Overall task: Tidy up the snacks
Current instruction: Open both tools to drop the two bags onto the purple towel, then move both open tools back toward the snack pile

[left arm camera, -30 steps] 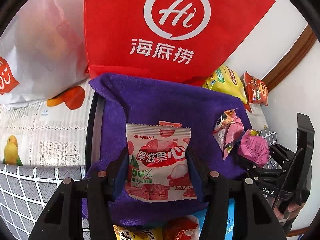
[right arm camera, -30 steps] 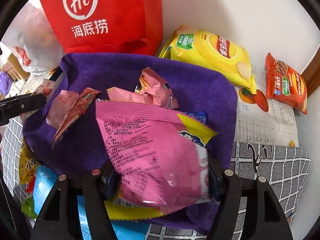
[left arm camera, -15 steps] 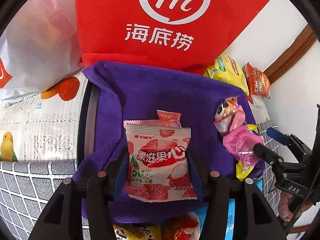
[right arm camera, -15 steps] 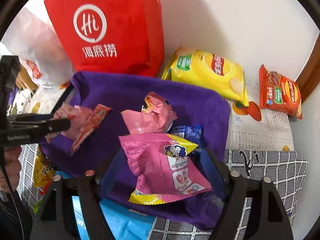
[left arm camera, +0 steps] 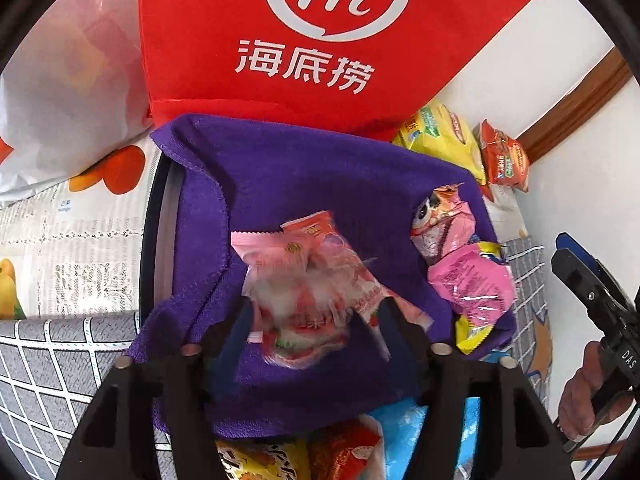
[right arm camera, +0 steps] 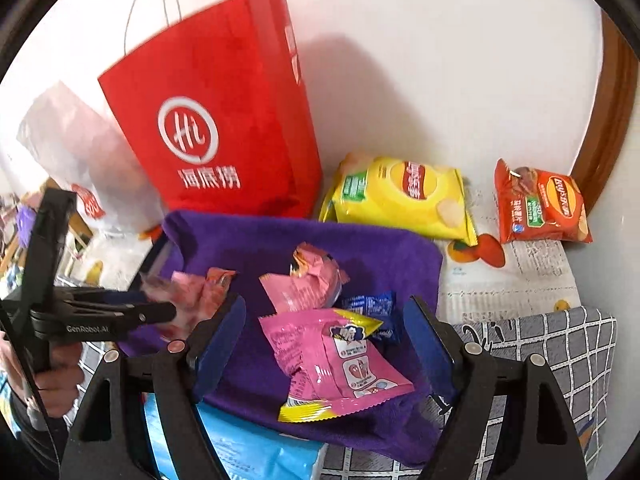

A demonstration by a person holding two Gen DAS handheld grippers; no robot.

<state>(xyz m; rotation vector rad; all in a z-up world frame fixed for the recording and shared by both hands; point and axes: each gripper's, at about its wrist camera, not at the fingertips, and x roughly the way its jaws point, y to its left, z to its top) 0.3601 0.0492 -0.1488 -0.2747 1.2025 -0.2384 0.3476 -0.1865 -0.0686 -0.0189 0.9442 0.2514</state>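
White wall backs the table; both tongs, left (left arm camera: pixel 312 316) and right (right arm camera: pixel 324 344), gape empty over packets freed onto the purple cloth (right arm camera: pixel 384 248), apparently the collecting spot.

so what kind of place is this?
Likely a home, on a table against a wall: red Haidilao bag, chip packets on a fruit-print tablecloth, snacks on a purple towel.

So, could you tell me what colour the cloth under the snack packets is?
The cloth is solid purple, shown best in the right wrist view.
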